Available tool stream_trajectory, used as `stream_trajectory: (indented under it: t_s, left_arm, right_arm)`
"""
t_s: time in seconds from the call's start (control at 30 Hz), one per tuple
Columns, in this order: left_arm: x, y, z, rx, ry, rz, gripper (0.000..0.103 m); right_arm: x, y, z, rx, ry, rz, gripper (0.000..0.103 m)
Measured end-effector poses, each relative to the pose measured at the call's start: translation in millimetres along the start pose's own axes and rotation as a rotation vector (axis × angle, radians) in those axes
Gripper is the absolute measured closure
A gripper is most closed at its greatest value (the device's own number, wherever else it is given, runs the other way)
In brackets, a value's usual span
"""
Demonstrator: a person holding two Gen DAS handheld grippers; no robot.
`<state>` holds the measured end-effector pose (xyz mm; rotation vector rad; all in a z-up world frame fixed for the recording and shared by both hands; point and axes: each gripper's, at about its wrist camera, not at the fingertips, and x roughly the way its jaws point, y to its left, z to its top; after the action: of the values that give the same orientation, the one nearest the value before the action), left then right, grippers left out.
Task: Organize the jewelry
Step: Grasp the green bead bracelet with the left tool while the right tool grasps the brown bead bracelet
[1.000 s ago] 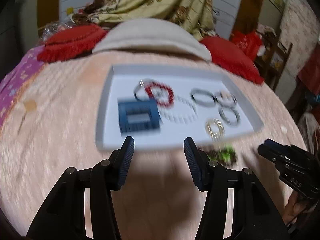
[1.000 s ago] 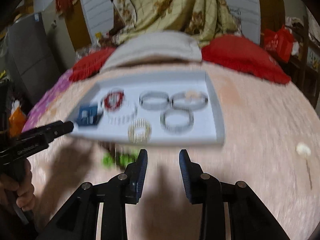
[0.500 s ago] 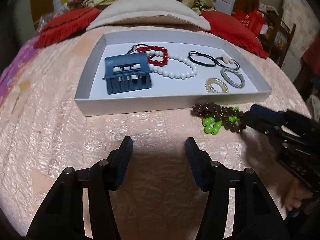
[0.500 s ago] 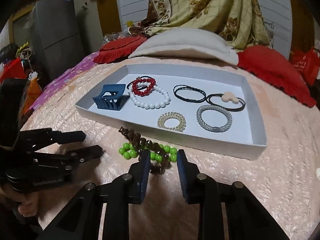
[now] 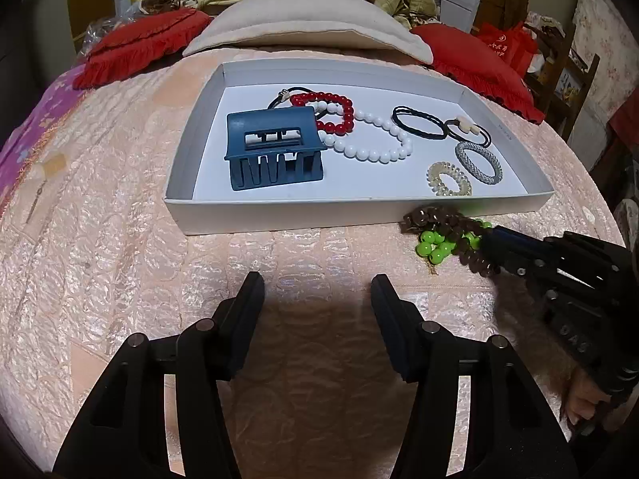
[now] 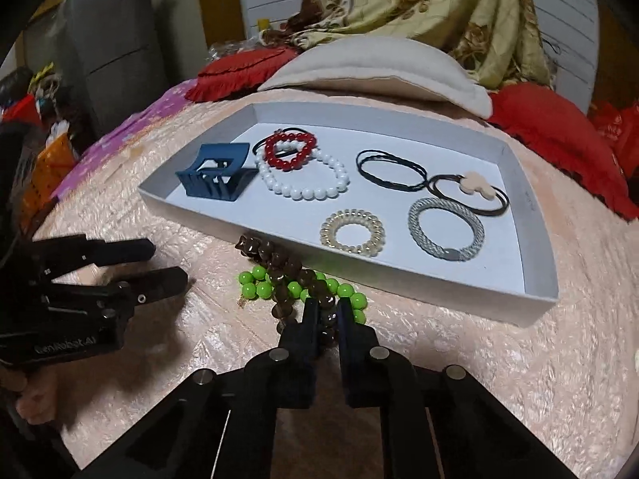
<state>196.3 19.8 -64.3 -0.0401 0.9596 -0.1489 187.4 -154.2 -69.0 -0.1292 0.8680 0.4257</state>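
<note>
A white tray (image 5: 279, 211) (image 6: 535, 299) lies on the pink bedspread. In it are a blue hair claw (image 5: 271, 147) (image 6: 217, 177), a red bead bracelet (image 5: 335, 109) (image 6: 289, 149), a white bead bracelet (image 5: 371, 139) (image 6: 303, 177), black hair ties (image 5: 419, 119) (image 6: 389, 169), a silver tie (image 6: 445, 233) and a clear coil tie (image 6: 351, 231). A brown bead bracelet (image 5: 447, 225) (image 6: 287, 267) and a green bead bracelet (image 5: 433, 245) (image 6: 255, 285) lie before the tray's near wall. My right gripper (image 6: 327, 311) (image 5: 489, 245) is shut on the brown bracelet. My left gripper (image 5: 317, 287) (image 6: 165, 265) is open and empty.
Red cushions (image 5: 139, 44) (image 6: 559, 135) and a beige pillow (image 5: 307, 20) lie behind the tray. A purple cloth (image 5: 24, 147) covers the bed's left edge. Wooden furniture (image 5: 571, 80) stands at the right.
My right gripper has moved forward to the bracelets and closed its jaws on the brown one. My left gripper has drawn nearer the tray, still open.
</note>
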Motion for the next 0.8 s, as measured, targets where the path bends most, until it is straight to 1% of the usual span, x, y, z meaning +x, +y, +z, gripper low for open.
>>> stream_trajectory:
  t_s: [0.03,0.13,0.2,0.27,0.4,0.5,0.53,0.6,0.63,0.7,0.73,0.77,0.8]
  left_arm:
    - [0,0,0,-0.004,0.000,-0.008,0.047]
    - [0,-2,1,-0.009,0.001,-0.050,0.047]
    - [0,-8,1,0.003,-0.001,-0.078,0.047]
    - [0,-16,2,0.022,-0.004,-0.096,0.047]
    - [1,-32,5,0.043,-0.021,-0.130,0.047]
    - [6,-42,12,0.038,-0.030,-0.140,0.047]
    - [9,-45,14,0.032,-0.028,-0.140,0.047]
    - [17,-49,19,0.029,-0.010,-0.138,0.047]
    - [19,-52,21,0.037,-0.014,-0.130,0.047]
    - [23,-59,24,0.065,-0.010,-0.125,0.046]
    - [25,-65,25,0.103,-0.007,-0.112,0.045]
    - [26,-68,24,0.129,-0.007,-0.095,0.044]
    - [26,-74,22,0.178,-0.007,-0.064,0.044]
  right_arm:
    - [-4,-1,0,0.009,-0.009,-0.003,0.095]
    - [-31,-9,-1,0.050,-0.073,-0.003,0.095]
    - [-47,-18,-3,0.081,-0.106,-0.011,0.095]
    - [-57,-30,-6,0.113,-0.112,-0.039,0.095]
    - [-61,-57,-17,0.187,-0.061,-0.108,0.095]
    - [-51,-65,-26,0.192,0.019,-0.159,0.095]
    - [-49,-66,-28,0.187,0.036,-0.170,0.095]
    - [-43,-65,-33,0.182,0.066,-0.163,0.095]
    - [-41,-65,-34,0.174,0.073,-0.163,0.095]
    - [-40,-63,-35,0.158,0.080,-0.163,0.095]
    - [-40,-63,-35,0.157,0.079,-0.161,0.095]
    - [-39,-63,-35,0.158,0.081,-0.158,0.095]
    - [-38,-63,-36,0.159,0.081,-0.157,0.095]
